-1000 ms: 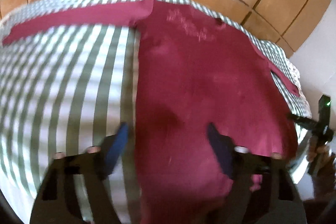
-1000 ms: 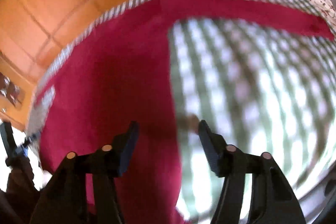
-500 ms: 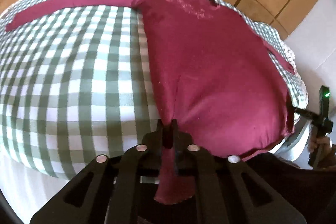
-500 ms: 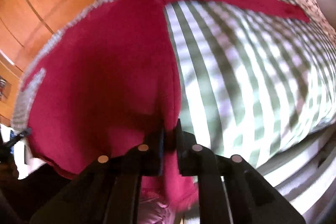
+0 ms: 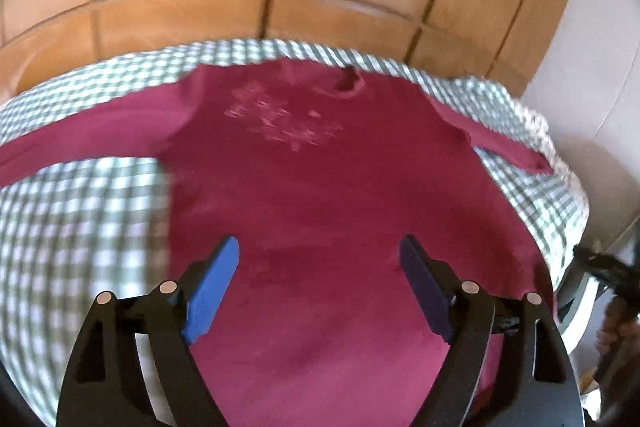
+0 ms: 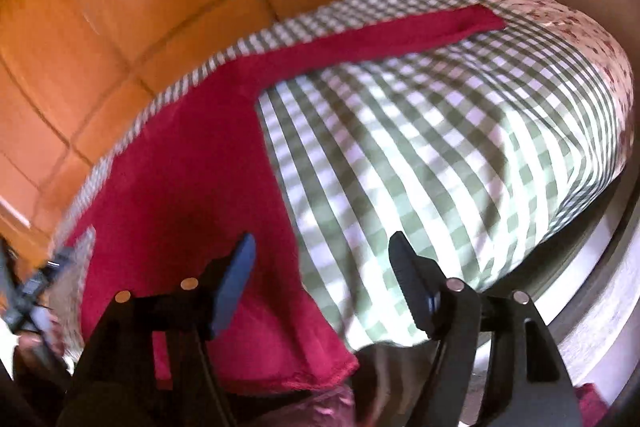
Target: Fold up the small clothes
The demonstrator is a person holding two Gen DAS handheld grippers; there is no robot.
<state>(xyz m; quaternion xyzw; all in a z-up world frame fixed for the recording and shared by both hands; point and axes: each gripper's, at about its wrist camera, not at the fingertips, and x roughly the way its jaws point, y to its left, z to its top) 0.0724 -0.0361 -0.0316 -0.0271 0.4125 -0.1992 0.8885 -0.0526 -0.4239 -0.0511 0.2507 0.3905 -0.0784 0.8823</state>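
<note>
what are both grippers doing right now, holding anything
Left gripper: open, fingers just spread, above the dark red long-sleeved shirt, holding nothing.
Right gripper: open, just spread, holding nothing.

1. Your left gripper (image 5: 320, 283): black angular frame, round silver screws (image 5: 469, 287), one bright blue pad (image 5: 212, 291), one darker navy pad.
2. Your right gripper (image 6: 322, 285): the same black frame, silver screws, bluish pads.
3. Your hand (image 5: 618, 323) at the frame edge is blurred; possibly gripping a black handle.
</note>
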